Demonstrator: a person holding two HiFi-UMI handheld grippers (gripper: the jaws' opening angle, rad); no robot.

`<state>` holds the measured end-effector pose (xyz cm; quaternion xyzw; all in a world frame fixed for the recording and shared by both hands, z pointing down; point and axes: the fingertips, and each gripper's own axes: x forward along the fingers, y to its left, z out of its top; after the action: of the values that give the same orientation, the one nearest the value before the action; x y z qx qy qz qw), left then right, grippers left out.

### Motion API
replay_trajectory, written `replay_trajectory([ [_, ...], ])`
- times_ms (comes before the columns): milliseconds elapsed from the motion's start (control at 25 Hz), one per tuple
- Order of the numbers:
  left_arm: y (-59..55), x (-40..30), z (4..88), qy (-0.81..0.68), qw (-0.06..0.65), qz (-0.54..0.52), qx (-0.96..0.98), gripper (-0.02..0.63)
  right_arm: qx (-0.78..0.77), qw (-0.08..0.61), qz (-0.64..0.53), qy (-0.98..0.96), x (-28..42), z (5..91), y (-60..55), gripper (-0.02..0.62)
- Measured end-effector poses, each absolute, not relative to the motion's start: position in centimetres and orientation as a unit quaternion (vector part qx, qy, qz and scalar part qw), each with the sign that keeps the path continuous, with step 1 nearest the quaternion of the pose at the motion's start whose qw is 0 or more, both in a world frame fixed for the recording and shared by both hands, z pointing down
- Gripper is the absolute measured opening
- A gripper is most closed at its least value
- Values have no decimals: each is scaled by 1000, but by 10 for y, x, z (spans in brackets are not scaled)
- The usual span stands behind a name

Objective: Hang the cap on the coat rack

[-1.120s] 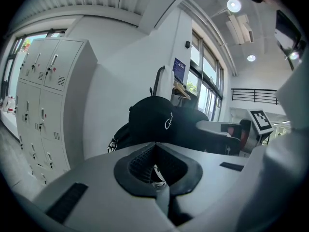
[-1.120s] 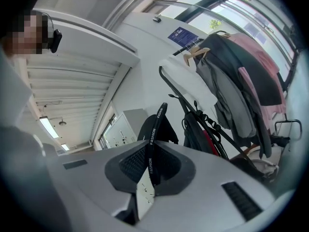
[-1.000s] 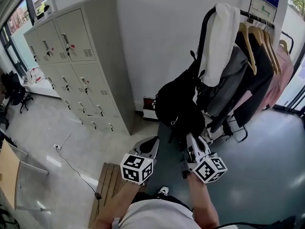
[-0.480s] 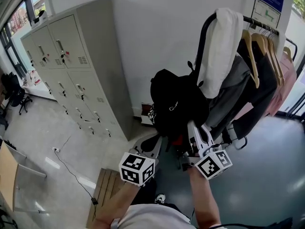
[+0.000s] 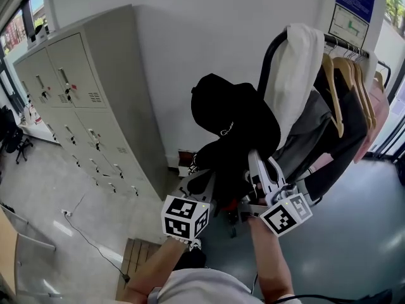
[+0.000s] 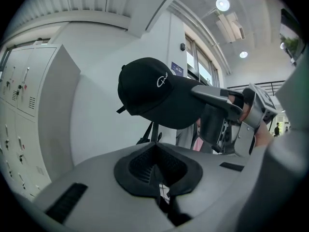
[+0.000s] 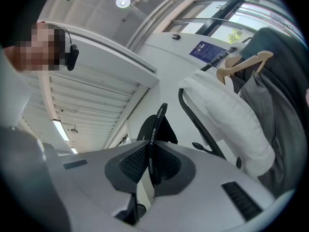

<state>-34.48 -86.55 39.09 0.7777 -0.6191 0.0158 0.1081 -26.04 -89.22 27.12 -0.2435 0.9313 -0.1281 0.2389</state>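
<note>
The right gripper (image 7: 150, 164) clamped the black cap (image 5: 231, 116) by its brim (edge-on between the pads), up beside the coat rack (image 5: 271, 46). The left gripper (image 6: 155, 170) sat with jaws together, empty.

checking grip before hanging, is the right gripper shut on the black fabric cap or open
Shut: the right gripper pinches the black fabric cap by its brim edge.

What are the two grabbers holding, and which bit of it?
The right gripper holds the black cap, its fingers pinching the edge of the brim. The left gripper is shut and holds nothing.
</note>
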Motion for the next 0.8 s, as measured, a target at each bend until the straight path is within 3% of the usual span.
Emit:
replay_trajectory([
  [400, -911, -358, 383, -608, 103, 6, 788, 3, -261, 256, -105, 925, -266, 246, -953, 17],
  [800, -915, -356, 401, -600, 122, 18, 790, 3, -309, 228, -193, 903, -244, 340, -974, 17],
])
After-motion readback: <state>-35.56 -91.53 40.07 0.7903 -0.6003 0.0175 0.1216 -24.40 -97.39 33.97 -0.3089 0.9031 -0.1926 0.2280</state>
